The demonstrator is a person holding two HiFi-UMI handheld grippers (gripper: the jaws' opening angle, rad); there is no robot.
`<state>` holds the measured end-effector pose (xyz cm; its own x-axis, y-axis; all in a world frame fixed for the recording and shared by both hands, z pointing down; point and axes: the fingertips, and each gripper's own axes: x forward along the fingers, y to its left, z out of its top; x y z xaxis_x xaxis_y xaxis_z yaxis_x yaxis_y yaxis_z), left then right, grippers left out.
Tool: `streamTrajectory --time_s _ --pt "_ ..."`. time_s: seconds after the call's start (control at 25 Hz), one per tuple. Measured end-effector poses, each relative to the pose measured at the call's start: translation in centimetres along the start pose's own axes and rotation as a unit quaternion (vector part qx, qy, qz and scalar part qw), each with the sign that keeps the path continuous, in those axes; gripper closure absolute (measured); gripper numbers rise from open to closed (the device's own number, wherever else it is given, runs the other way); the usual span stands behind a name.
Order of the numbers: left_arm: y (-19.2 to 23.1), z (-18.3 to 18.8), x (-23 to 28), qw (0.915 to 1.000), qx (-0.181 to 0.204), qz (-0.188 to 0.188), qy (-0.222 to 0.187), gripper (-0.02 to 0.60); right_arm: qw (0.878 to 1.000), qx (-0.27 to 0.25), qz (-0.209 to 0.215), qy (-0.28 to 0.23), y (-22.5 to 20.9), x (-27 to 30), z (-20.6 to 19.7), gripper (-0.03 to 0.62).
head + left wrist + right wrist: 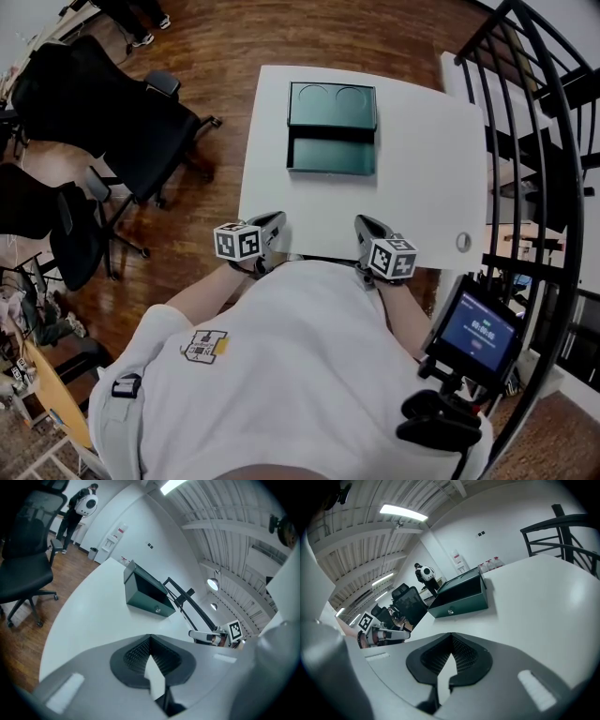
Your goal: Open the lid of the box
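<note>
- Close against the person's body, at the near edge of the white table (422, 178), the left gripper (275, 223) and the right gripper (364, 227) are being held side by side. Both pairs of jaws are pressing together on nothing, their dark ribbed pads meeting in a V.
- Just ahead of both tongs, smooth matte tabletop is lying bare.
- Well ahead of the tongs, between their 2 lines of aim, the dark green box (332, 155) is sitting with its lid (333, 105) already standing open on the side away from them. The task is looking finished.
- Risk, as I judge it: I cannot tell how far back the lid is leaning, so a nudge from a closed tip could be dropping it shut again. A push on the front wall could be sliding the box over the slick top toward the far edge.
- The box is looking rigid, rectangular and sharp-cornered, with a satin sheen. A small round metal knob (450, 611) is sitting on the wall facing the tongs, and 2 round recesses are showing inside the lid.
</note>
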<state>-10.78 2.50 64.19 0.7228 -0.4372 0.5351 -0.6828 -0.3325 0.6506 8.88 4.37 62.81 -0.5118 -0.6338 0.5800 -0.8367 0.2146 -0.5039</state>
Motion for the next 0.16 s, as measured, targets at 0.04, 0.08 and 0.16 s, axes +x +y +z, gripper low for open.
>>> streamTrajectory --time_s 0.04,0.08,0.16 --pt "-0.01 -0.02 -0.01 1.0 0.0 -0.001 0.0 0.581 1.0 -0.001 0.0 0.0 0.0 0.0 -0.02 0.595" --pt "-0.02 -0.05 -0.04 1.0 0.001 -0.001 0.001 0.581 1.0 -0.001 -0.001 0.001 -0.01 -0.01 -0.05 0.595" --pt "-0.05 -0.11 -0.12 1.0 0.002 -0.001 0.003 0.581 1.0 -0.003 -0.001 0.001 -0.02 -0.03 -0.08 0.595"
